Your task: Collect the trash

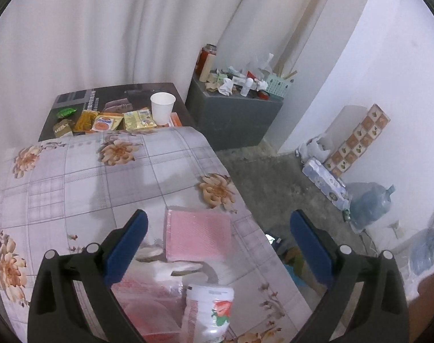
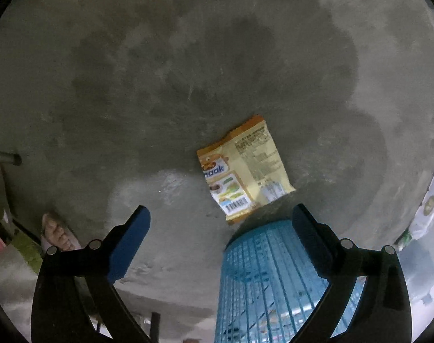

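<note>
1. Yellow-orange snack wrapper (image 2: 245, 168) lies flat on the concrete floor (image 2: 188, 71), just ahead of the right tool (image 2: 221, 223), whose jaws stand released and empty.
2. A blue slatted bin (image 2: 262, 280) stands below that tool's right finger, its rim beside the wrapper.
3. The left tool (image 1: 219, 228) hangs released over the floral bench (image 1: 74, 177); a pink cloth (image 1: 198, 234) lies between its fingers, a white bottle (image 1: 208, 308) nearer.

Blue pads on the tongs (image 1: 218, 245), floral grey-check surface (image 1: 74, 177), pink napkins (image 1: 198, 235), yellow-orange wrapper (image 2: 245, 168), blue slatted basket (image 2: 262, 283).

Blue basket (image 2: 262, 280) btm cut off; bottle (image 1: 209, 311) base too, label blurred.
</note>
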A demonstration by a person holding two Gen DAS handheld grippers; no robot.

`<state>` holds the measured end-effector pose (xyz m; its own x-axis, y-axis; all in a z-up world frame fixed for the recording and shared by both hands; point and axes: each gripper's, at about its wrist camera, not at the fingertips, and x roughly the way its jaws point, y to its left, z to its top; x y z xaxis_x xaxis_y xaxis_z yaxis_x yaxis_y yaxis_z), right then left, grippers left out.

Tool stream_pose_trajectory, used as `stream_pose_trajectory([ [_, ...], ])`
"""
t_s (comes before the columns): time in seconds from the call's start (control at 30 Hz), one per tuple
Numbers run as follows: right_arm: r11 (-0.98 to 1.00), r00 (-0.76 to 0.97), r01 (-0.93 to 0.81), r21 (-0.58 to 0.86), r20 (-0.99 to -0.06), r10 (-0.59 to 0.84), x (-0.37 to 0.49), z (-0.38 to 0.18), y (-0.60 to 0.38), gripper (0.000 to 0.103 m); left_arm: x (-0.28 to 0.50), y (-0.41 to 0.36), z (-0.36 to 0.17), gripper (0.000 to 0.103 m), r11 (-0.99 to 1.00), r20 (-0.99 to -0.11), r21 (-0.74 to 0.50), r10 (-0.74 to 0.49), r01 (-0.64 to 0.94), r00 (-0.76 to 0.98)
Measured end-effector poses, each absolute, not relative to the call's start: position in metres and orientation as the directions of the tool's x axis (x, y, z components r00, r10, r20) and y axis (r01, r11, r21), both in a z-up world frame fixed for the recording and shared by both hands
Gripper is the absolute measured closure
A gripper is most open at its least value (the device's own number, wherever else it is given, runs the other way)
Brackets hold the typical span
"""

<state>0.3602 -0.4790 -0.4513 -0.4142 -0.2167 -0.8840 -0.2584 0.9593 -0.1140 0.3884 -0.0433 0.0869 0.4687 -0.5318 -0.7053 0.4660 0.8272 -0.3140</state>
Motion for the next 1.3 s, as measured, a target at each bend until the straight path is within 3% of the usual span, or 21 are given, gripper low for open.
stream_pose_trajectory([
  [0.5, 0.939, -0.440, -0.288, -0.187, -0.845, -0.303, 0.363, -0.517, -0.509, 0.010, 0.399, -0.022, 0.063, 0.005, 0.853, -0.710, -0.318, -0.504, 0.415, 0.491],
  [0.63, 0.939, -0.457, -0.296, -0.175, -0.837, -0.300, 0.359, -0.527, -0.511, 0.025, 0.399, -0.016, 0.062, 0.005, 0.859, -0.711, -0.320, -0.497, 0.400, 0.498],
  [0.8, 0.944, -0.465, -0.293, -0.151, -0.840, -0.279, 0.360, -0.531, -0.509, 0.034, 0.398, -0.010, 0.061, 0.005, 0.865, -0.711, -0.315, -0.488, 0.391, 0.506],
  [0.93, 0.960, -0.480, -0.257, -0.116, -0.847, -0.230, 0.362, -0.526, -0.508, 0.065, 0.397, -0.006, 0.059, 0.006, 0.867, -0.711, -0.320, -0.486, 0.382, 0.509],
  [1.03, 0.953, -0.475, -0.264, -0.148, -0.840, -0.262, 0.361, -0.528, -0.511, 0.101, 0.398, -0.002, 0.058, 0.006, 0.863, -0.708, -0.339, -0.496, 0.374, 0.502],
  [1.3, 0.957, -0.392, -0.230, -0.174, -0.884, -0.255, 0.361, -0.497, -0.503, 0.103, 0.393, 0.002, 0.062, 0.006, 0.860, -0.697, -0.345, -0.503, 0.376, 0.511],
])
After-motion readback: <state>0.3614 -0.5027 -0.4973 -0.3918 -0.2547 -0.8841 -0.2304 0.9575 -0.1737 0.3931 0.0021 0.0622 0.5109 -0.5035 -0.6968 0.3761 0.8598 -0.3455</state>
